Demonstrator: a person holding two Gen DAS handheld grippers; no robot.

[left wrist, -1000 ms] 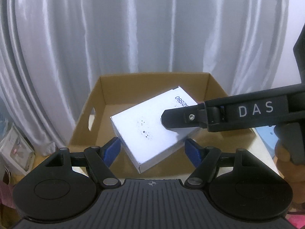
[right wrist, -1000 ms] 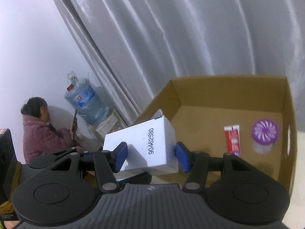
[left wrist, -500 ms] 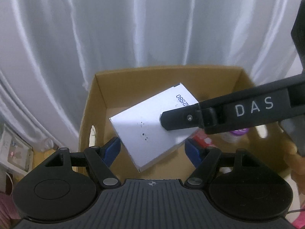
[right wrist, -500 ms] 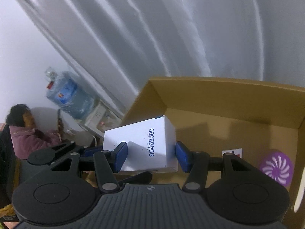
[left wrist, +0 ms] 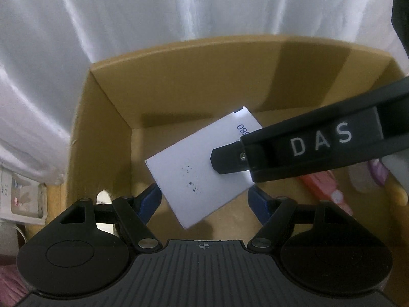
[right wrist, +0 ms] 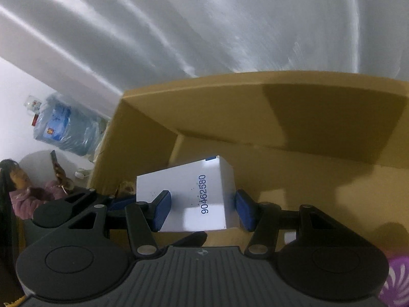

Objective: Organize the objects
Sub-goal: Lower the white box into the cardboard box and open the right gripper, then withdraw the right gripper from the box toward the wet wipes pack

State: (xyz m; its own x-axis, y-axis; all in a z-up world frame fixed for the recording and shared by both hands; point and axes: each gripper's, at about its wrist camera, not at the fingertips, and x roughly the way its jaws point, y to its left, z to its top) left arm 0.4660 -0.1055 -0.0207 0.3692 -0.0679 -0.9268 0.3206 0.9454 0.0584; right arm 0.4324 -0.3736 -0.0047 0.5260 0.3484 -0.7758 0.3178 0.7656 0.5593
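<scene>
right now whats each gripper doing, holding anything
Left gripper: shut on the white box, pads against two opposite sides.
Right gripper: shut on the same white box, above the cardboard box.

White rectangular carton (left wrist: 196, 176), plain matte faces w/ small dark specks on its broad side and blue digits "90462580" printed along one face (right wrist: 205, 194); small blue mark at one top corner. Pose: tilted, corner-down, held off the floor of the open brown cardboard box (left wrist: 179, 81), within its walls, toward the near-left region. Held by both grippers at once: left gripper (left wrist: 204, 202) pads on two opposite edges, right gripper (right wrist: 200, 209) pads on two opposite faces. Also in the box, to the right: red tube-type pack (left wrist: 324, 186), lying flat, and a purple-white swirl-top container (right wrist: 395, 284), both partly cut off, blurred.
</scene>
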